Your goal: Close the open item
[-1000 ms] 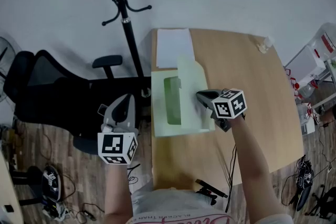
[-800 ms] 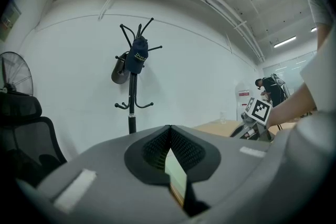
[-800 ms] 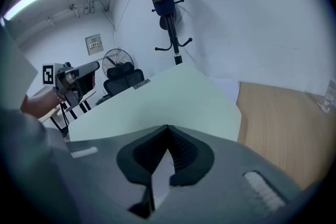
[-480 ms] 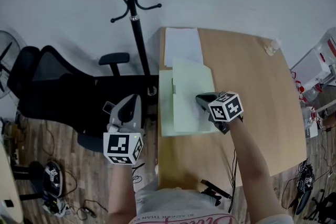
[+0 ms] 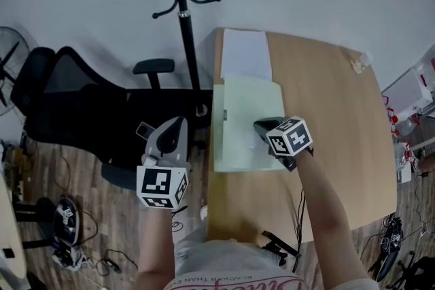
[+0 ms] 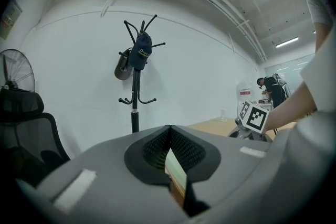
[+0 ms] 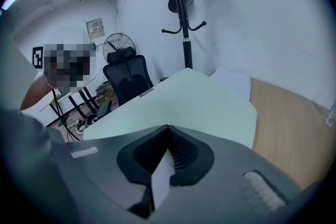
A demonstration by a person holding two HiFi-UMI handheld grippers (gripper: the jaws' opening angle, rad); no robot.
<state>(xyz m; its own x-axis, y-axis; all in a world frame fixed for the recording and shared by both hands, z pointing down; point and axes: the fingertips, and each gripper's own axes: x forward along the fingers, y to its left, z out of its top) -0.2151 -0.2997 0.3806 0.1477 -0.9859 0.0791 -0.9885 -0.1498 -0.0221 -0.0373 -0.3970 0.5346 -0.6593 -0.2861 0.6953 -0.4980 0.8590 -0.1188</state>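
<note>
A pale green folder (image 5: 248, 122) lies flat and closed on the wooden table (image 5: 326, 112), near its left edge. My right gripper (image 5: 260, 125) is shut, its tip resting on the folder's right half. In the right gripper view the folder's cover (image 7: 189, 102) spreads out flat just beyond the shut right gripper (image 7: 168, 131). My left gripper (image 5: 178, 121) is shut and empty, hovering off the table's left side over the floor. In the left gripper view the shut left gripper (image 6: 169, 131) faces the wall, and a sliver of the folder (image 6: 176, 168) shows below its tip.
A white sheet (image 5: 247, 54) lies behind the folder at the table's far left corner. A small clear object (image 5: 360, 62) sits at the far right corner. A coat stand (image 5: 187, 10) and a black office chair (image 5: 75, 112) stand left of the table.
The folder's cover, upright a second ago, has swung down to the left under my right gripper and now lies flat. The left gripper has stayed beside the table.
</note>
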